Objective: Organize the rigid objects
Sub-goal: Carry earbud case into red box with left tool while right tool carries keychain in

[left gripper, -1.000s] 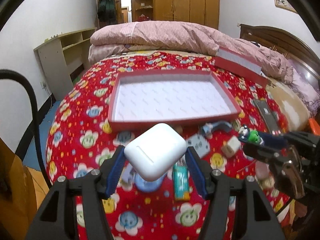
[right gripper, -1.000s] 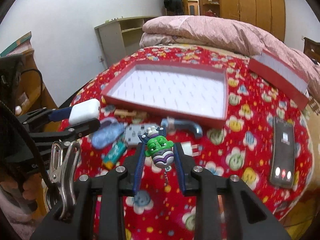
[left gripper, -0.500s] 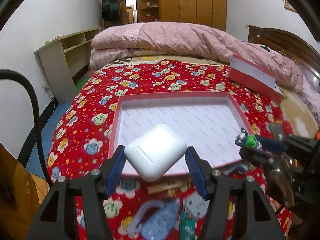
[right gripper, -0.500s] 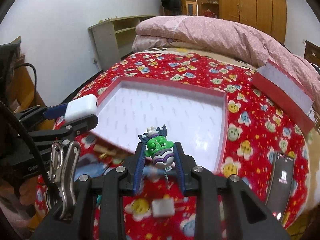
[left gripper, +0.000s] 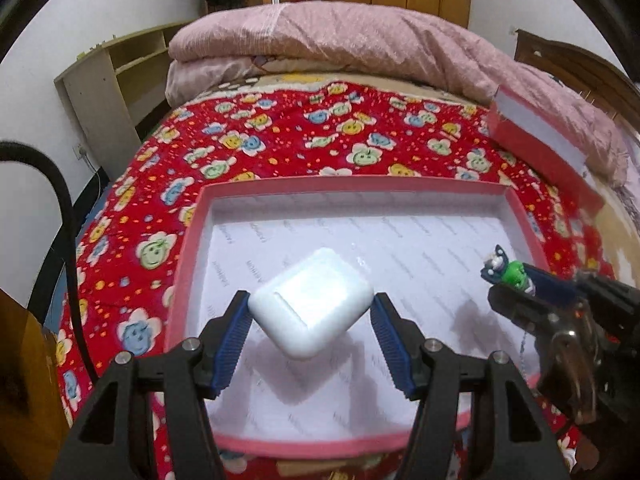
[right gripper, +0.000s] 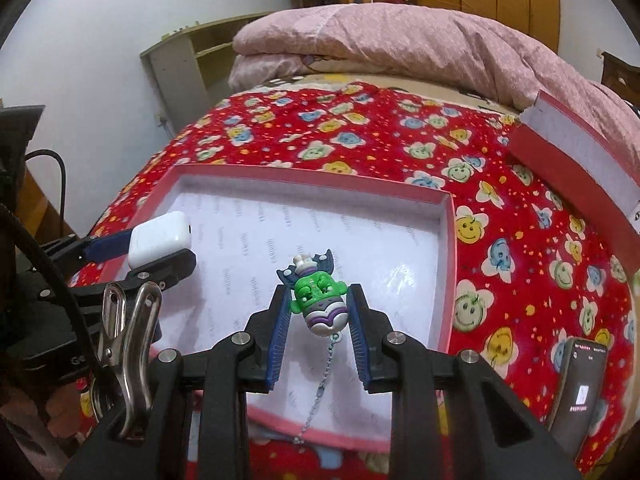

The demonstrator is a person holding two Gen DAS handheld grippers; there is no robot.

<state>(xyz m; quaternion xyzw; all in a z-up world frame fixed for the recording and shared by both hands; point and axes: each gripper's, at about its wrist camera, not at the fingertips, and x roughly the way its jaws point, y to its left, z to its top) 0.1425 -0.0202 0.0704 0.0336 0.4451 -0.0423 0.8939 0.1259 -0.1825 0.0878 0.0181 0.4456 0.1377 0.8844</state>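
gripping small white rounded plastic earbud case (left gripper: 311, 307) between left gripper (left gripper: 311, 330) pads; smooth, light, slippery, best pinched on flat sides. clamping green rubbery keychain figure (right gripper: 319, 303) in right gripper (right gripper: 318, 330). hovering over shallow red cardboard tray (left gripper: 352, 185).

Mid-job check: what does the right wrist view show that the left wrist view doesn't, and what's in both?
Only the right wrist view shows the phone lying on the bedspread right of the tray, and the ball chain hanging from the toy.

Only the left wrist view shows the earbud case's lid seam, and a black cable at the left.

Both show the pink tray, the left tool shut on the white earbud case, the right tool shut on the green toy keychain, the red lid and the folded pink quilt.
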